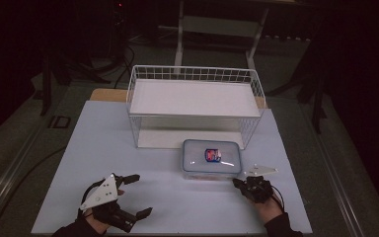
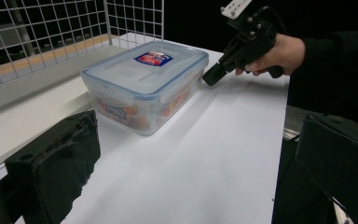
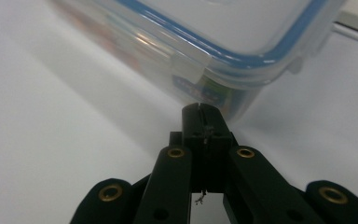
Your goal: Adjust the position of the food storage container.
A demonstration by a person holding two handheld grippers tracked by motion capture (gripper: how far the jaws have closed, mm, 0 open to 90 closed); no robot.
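Container: clear lidded box (image 1: 211,159) with a blue seal and a red-and-blue label sat on the white table (image 1: 79,148), just in front of the wire rack (image 1: 195,106); packets visible through its wall.
Lid: on, and the side flap facing the right gripper looked down, though I could not be sure it was latched.
Right gripper (image 1: 238,183): jaws pressed together with nothing between them, tip at the box's near right corner; the right gripper view put it just short of the wall, contact unclear.
Left gripper (image 1: 139,195): jaws spread wide, empty, well apart from the box at the table's near left.
Rack: both levels bare.
Progress: early by my reading; box neither gripped nor lifted.
Left to do: probably a nudge or latch press, then shelving.
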